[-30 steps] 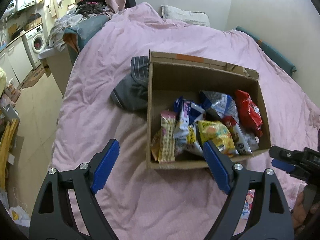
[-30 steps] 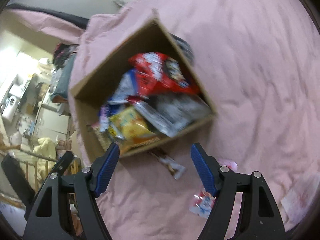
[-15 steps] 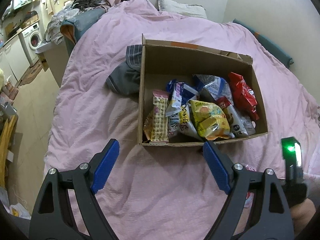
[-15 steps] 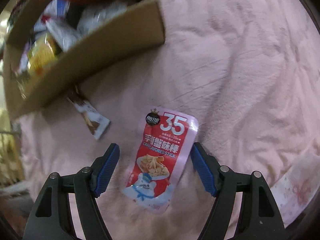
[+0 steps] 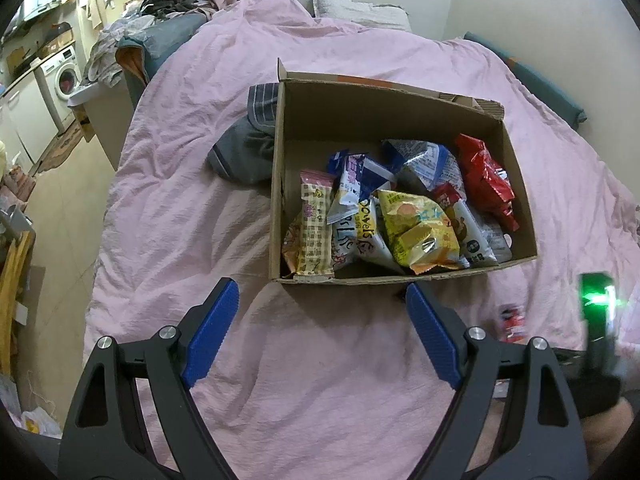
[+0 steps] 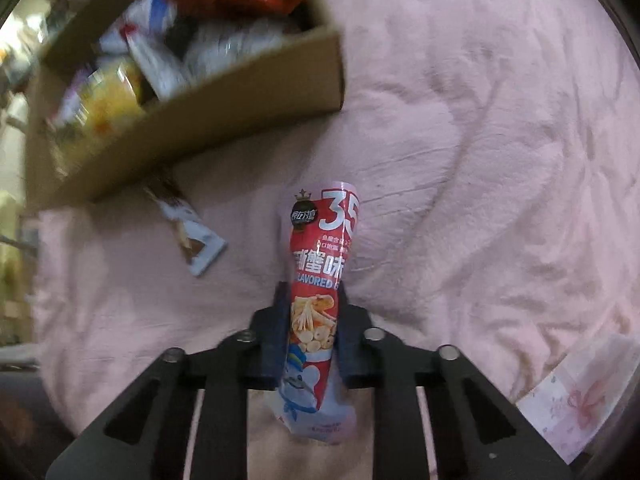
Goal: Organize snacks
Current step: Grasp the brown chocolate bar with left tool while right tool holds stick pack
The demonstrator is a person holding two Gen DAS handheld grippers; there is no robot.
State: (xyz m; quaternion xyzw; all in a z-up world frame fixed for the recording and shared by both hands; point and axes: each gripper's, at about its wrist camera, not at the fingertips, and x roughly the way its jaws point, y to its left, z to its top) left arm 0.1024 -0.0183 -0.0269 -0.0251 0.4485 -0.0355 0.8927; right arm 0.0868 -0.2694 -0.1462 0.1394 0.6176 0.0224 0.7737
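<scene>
A cardboard box (image 5: 402,279) holding several snack packets sits on the pink bed. It also shows in the right wrist view (image 6: 188,128), blurred, at upper left. My right gripper (image 6: 310,300) is shut on a red and pink crab-stick snack packet (image 6: 320,264), squeezed narrow between the pads just above the bedding. That packet shows in the left wrist view (image 5: 512,320) at lower right. A brown and white snack bar (image 6: 188,236) lies on the bedding just in front of the box. My left gripper (image 5: 320,332) is open and empty, hovering before the box's near wall.
A grey folded garment (image 5: 248,144) lies against the box's left side. A pillow (image 5: 360,12) is at the bed's head. A washing machine (image 5: 60,76) and a clothes pile stand left of the bed. A floral pink cloth (image 6: 576,400) lies at lower right.
My right gripper has closed on the crab-stick packet, which lay flat between open jaws half a second ago. The left gripper has drifted slightly back from the box.
</scene>
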